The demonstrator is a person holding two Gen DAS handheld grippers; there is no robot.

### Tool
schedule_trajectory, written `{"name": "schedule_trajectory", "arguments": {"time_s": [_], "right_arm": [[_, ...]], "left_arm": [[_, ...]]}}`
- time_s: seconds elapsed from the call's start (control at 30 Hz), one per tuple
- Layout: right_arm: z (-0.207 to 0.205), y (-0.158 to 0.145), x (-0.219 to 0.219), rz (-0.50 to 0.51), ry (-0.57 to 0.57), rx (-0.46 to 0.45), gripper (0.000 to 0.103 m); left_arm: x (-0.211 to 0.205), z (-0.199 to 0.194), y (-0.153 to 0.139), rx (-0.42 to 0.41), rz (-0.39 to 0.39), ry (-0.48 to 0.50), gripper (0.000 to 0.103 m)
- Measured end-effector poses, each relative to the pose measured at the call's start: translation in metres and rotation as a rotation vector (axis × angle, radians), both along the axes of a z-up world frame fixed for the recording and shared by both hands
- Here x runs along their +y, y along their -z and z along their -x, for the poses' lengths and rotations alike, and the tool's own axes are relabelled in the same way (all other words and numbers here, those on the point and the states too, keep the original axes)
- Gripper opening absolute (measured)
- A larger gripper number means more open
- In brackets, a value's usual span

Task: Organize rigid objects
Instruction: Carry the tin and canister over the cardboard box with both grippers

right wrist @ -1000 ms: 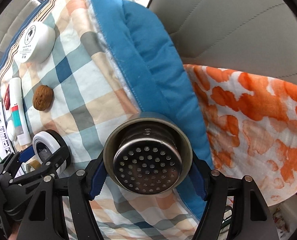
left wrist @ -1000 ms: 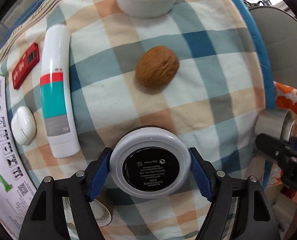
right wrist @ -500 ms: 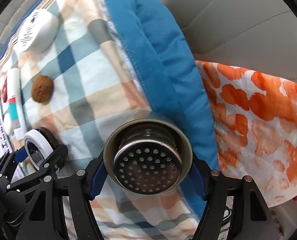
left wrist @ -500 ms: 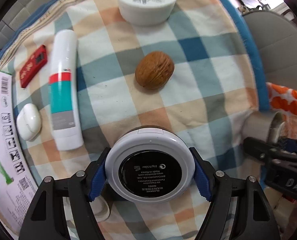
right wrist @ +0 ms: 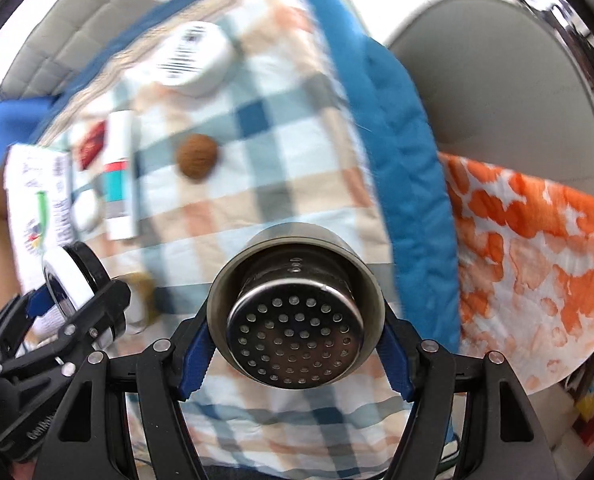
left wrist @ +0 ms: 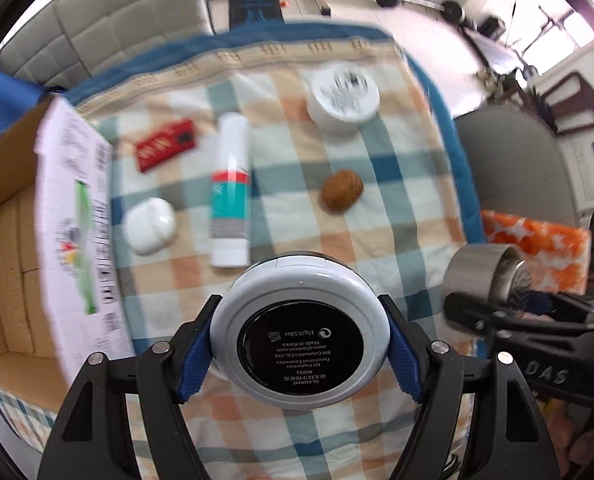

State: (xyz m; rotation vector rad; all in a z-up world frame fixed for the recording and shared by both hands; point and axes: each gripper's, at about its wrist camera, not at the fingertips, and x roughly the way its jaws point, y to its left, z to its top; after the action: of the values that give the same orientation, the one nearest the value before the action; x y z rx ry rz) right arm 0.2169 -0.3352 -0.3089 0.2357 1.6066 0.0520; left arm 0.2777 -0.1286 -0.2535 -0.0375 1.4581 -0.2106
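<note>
My left gripper (left wrist: 300, 344) is shut on a round white compact with a black base (left wrist: 300, 332), held above the checked cloth (left wrist: 377, 240). My right gripper (right wrist: 295, 344) is shut on a steel strainer cup with a perforated end (right wrist: 295, 320); it also shows in the left wrist view (left wrist: 485, 276). On the cloth lie a walnut (left wrist: 342, 196), a white tube with a teal and red band (left wrist: 231, 188), a white jar (left wrist: 343, 98), a red packet (left wrist: 165, 144) and a white earbud case (left wrist: 151, 230).
An open cardboard box (left wrist: 1, 248) with a white printed flap (left wrist: 77, 232) stands at the left. An orange-and-white cloth (right wrist: 537, 256) lies at the right. Grey cushioned seats (right wrist: 497, 80) stand behind and to the right.
Both grippers have risen and pulled back from the cloth with their objects held. More of the cloth, the box and the room shows now.
</note>
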Motion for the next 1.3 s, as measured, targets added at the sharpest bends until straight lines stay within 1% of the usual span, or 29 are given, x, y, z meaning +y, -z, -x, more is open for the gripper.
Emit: {"name": "schedule_trajectory", "arguments": {"time_s": [0.03,0.1,0.13,0.17,0.2,0.23,0.27,0.3,0.43,0.47,0.6,0.67,0.73,0.77,0.87,0.97,1.03,1.13,1.23,1.3], "right_arm": [[0.001,-0.009,0.008,-0.009,-0.018,-0.013,0.073],[-0.001,-0.025,0.023,-0.025,-0.036,-0.035,0.073],[0.001,-0.031,0.035,-0.032,-0.055,-0.045,0.073],[-0.001,-0.042,0.05,-0.043,-0.068,-0.056,0.073],[-0.002,-0.05,0.06,-0.056,-0.075,-0.067,0.073],[-0.003,-0.057,0.073,-0.067,-0.094,-0.076,0.073],[-0.006,-0.065,0.086,-0.077,-0.103,-0.087,0.073],[-0.007,-0.071,0.099,-0.087,-0.118,-0.097,0.073],[-0.019,-0.095,0.166,-0.114,-0.169,-0.124,0.073],[-0.021,-0.1,0.186,-0.117,-0.174,-0.133,0.073],[-0.035,-0.101,0.26,-0.115,-0.196,-0.167,0.073],[-0.044,-0.095,0.297,-0.122,-0.201,-0.157,0.073],[-0.055,-0.086,0.331,-0.111,-0.212,-0.149,0.073],[-0.059,-0.081,0.345,-0.107,-0.214,-0.143,0.073],[-0.076,-0.062,0.377,-0.09,-0.22,-0.12,0.073],[-0.096,-0.032,0.396,-0.052,-0.24,-0.09,0.073],[-0.104,-0.016,0.405,-0.019,-0.259,-0.075,0.073],[-0.115,0.006,0.413,0.018,-0.286,-0.058,0.073],[-0.117,0.015,0.422,0.062,-0.317,-0.074,0.073],[-0.118,0.016,0.431,0.087,-0.331,-0.089,0.074]], "left_arm": [[0.011,-0.004,-0.011,-0.018,0.011,-0.014,0.073],[0.02,0.009,-0.024,-0.052,0.023,-0.032,0.073],[0.007,0.036,-0.018,-0.07,0.028,-0.04,0.073],[0.022,0.05,-0.033,-0.093,0.036,-0.053,0.073],[0.027,0.053,-0.038,-0.109,0.038,-0.061,0.073],[0.026,0.071,-0.048,-0.124,0.039,-0.071,0.073],[0.032,0.083,-0.08,-0.135,0.042,-0.085,0.073],[0.044,0.088,-0.092,-0.142,0.046,-0.095,0.073],[0.107,0.084,-0.108,-0.156,0.048,-0.139,0.073],[0.13,0.081,-0.112,-0.158,0.044,-0.155,0.073],[0.202,0.064,-0.113,-0.15,0.028,-0.178,0.073],[0.239,0.053,-0.108,-0.133,0.031,-0.203,0.073],[0.276,0.037,-0.093,-0.102,0.051,-0.239,0.073],[0.29,0.03,-0.088,-0.089,0.062,-0.251,0.073],[0.323,0.006,-0.06,-0.035,0.102,-0.264,0.073],[0.339,-0.014,-0.026,0.042,0.147,-0.275,0.073],[0.346,-0.027,0.002,0.107,0.19,-0.285,0.073],[0.349,-0.039,0.03,0.171,0.234,-0.296,0.073],[0.349,-0.048,0.054,0.232,0.296,-0.309,0.073],[0.346,-0.052,0.061,0.235,0.28,-0.302,0.073]]}}
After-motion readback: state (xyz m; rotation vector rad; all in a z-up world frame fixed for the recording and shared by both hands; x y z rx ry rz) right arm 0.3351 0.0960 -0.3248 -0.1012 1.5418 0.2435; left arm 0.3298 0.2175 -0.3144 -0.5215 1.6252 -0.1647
